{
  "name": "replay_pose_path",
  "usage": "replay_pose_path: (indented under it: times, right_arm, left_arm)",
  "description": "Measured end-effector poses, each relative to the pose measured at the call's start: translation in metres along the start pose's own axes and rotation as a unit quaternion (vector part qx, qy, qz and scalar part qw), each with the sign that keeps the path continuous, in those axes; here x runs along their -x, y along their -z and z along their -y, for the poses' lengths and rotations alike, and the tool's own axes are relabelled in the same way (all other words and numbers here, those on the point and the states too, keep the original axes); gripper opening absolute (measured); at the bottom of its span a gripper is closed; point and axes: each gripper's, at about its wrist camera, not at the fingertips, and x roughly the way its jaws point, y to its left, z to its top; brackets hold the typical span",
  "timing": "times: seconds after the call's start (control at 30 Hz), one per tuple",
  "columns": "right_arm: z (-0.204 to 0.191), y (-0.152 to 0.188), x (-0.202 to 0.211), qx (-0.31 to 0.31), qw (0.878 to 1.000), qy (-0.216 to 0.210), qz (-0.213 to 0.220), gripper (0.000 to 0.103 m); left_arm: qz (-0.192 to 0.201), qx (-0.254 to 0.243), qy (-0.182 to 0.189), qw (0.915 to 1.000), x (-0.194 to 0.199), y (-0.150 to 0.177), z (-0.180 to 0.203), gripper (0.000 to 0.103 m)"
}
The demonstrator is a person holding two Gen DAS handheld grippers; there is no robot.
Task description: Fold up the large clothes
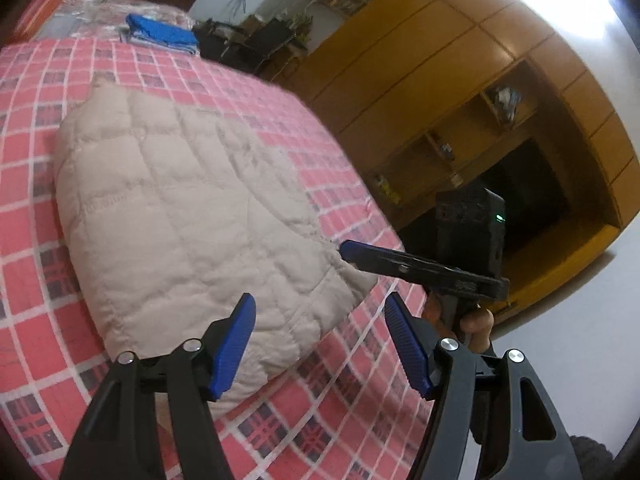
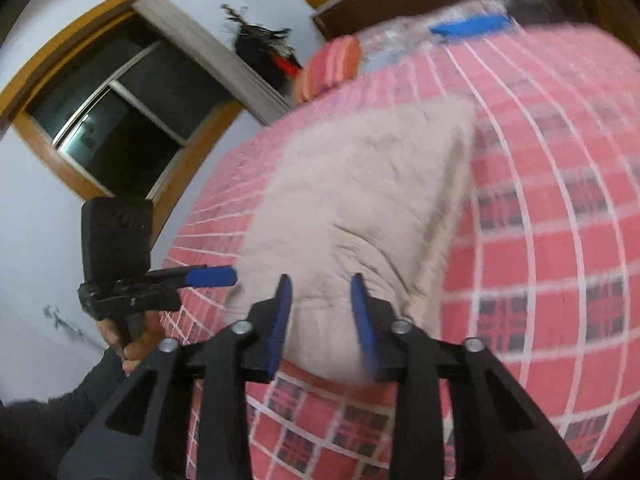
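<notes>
A beige quilted jacket (image 1: 180, 208) lies folded into a thick pad on the red plaid bedspread (image 1: 36, 280). My left gripper (image 1: 320, 300) is open and hovers just above the jacket's near corner, holding nothing. To its right, my right gripper (image 1: 354, 252) hangs at the jacket's edge, held by a hand (image 1: 474, 320). In the right wrist view the jacket (image 2: 352, 200) fills the middle. There my right gripper (image 2: 321, 280) stands open over the near edge with no cloth between its fingers. The left gripper (image 2: 212, 275) is beside it on the left.
A folded blue cloth (image 1: 160, 34) and clear plastic bags lie at the bed's far end beside a striped pillow (image 2: 332, 64). A wooden wardrobe (image 1: 440, 100) stands past the bed's right edge. A window (image 2: 112, 120) is on the left wall.
</notes>
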Motion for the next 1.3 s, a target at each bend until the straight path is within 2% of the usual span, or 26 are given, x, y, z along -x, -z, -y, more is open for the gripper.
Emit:
replay_pose_path:
  times: [0.07,0.17,0.3,0.4,0.43,0.47,0.57,0.63,0.73,0.8,0.83,0.9,0.97,1.1,1.2,1.3]
  right_arm:
    - [0.018,0.012,-0.009,-0.011,0.999,0.031,-0.012,0.0]
    - [0.033,0.022,-0.023,-0.034,0.999,0.036,-0.018,0.0]
    - [0.039,0.03,-0.037,-0.041,0.998,0.041,-0.014,0.0]
    - [0.036,0.025,-0.041,-0.04,0.998,0.047,-0.029,0.0]
    - [0.032,0.021,-0.035,-0.041,0.998,0.042,-0.037,0.0]
    - [0.027,0.013,-0.024,-0.045,0.998,0.019,-0.032,0.007]
    - [0.021,-0.016,0.008,-0.05,0.998,-0.019,0.017,0.013]
    - [0.02,-0.035,0.011,-0.056,0.998,-0.02,0.029,0.015]
    - [0.033,-0.061,-0.011,-0.086,0.995,-0.044,0.017,0.015]
    - [0.047,-0.064,-0.032,-0.104,0.994,-0.042,0.002,0.015]
    - [0.055,-0.059,-0.04,-0.112,0.993,-0.032,-0.006,0.012]
    - [0.066,-0.05,-0.058,-0.11,0.994,0.0,-0.027,0.0]
    - [0.074,-0.05,-0.064,-0.11,0.993,0.002,-0.034,0.0]
    - [0.066,-0.076,-0.045,-0.112,0.993,-0.043,0.001,0.012]
    - [0.065,-0.106,-0.047,-0.116,0.992,-0.047,0.013,0.014]
    - [0.083,-0.116,-0.066,-0.135,0.99,-0.032,-0.007,0.016]
  left_arm:
    - [-0.011,0.017,-0.003,0.9998,-0.012,0.008,-0.017,0.065]
    - [-0.015,0.003,-0.018,0.9997,-0.024,0.017,-0.027,0.057]
    - [-0.006,0.008,-0.022,0.9997,-0.025,0.021,-0.03,0.055]
    - [-0.018,0.016,-0.037,0.9991,-0.019,0.017,-0.021,0.055]
    - [-0.013,0.012,-0.037,0.9992,-0.01,0.015,-0.013,0.057]
    - [-0.004,0.004,-0.034,0.9994,-0.001,0.013,-0.007,0.062]
    - [0.027,-0.008,-0.014,0.9995,0.024,-0.008,0.005,0.071]
    - [0.039,0.004,-0.012,0.9992,0.031,-0.027,-0.004,0.075]
    - [0.035,0.056,-0.013,0.9978,0.022,-0.045,-0.037,0.075]
    - [0.02,0.084,-0.007,0.9962,0.008,-0.045,-0.057,0.074]
    - [0.019,0.099,-0.001,0.9949,0.001,-0.042,-0.069,0.074]
    - [0.022,0.107,0.012,0.9939,-0.002,-0.04,-0.077,0.073]
    - [0.018,0.103,0.015,0.9944,0.005,-0.044,-0.073,0.072]
    - [0.049,0.077,0.009,0.9958,0.029,-0.071,-0.063,0.072]
    - [0.07,0.099,-0.01,0.9926,0.031,-0.1,-0.077,0.076]
    - [0.05,0.152,-0.022,0.9868,0.01,-0.112,-0.111,0.077]
